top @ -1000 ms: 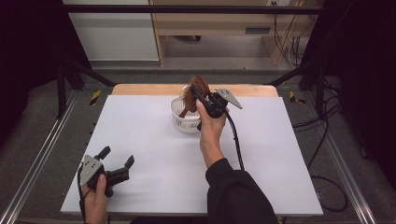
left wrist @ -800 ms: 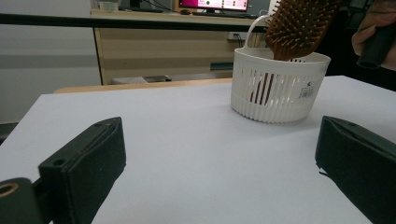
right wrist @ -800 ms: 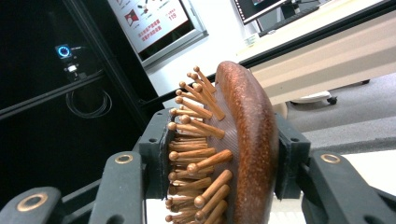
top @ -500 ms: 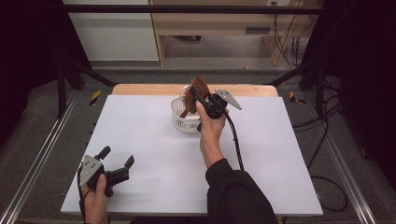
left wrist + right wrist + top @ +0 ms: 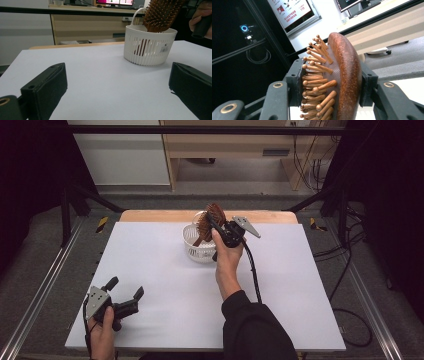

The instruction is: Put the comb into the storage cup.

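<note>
Black and blocky, the left gripper [image 5: 122,296] rests at the near left corner of the smooth white table [image 5: 165,285], its jaws spread wide with nothing between them. Farther off, near the far edge at the middle, stands a round white plastic basket [image 5: 148,46] with slotted walls and a thin loop handle. Just above it the right gripper [image 5: 212,222] is clamped on the head of a reddish-brown wooden hairbrush [image 5: 342,80], one jaw on its glossy rounded back and the other against its knob-tipped wooden bristles. The brush's lower end dips inside the basket. Nothing has visibly moved since a second ago: both grippers and the brush sit where they were.
</note>
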Available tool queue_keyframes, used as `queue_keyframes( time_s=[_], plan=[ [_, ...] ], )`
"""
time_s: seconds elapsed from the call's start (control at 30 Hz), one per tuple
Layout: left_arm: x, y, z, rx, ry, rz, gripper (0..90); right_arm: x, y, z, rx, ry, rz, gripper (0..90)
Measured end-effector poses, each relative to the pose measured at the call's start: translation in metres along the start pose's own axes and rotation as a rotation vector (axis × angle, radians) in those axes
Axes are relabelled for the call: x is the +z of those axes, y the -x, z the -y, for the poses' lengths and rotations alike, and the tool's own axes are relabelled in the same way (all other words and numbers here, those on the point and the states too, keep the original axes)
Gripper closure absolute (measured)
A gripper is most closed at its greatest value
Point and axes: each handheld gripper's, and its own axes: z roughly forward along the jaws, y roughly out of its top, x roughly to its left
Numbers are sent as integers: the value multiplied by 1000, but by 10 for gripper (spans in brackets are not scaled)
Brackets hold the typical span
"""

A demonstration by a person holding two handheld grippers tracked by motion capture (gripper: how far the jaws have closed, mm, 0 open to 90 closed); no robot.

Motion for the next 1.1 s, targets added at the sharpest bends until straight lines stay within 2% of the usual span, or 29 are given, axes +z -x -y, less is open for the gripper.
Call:
queue_keyframes(
  time_s=[1.1],
  plan=[
    [1, 1, 0, 1, -5, 5, 18, -4, 14, -3, 4, -38, -12, 484]
  ],
)
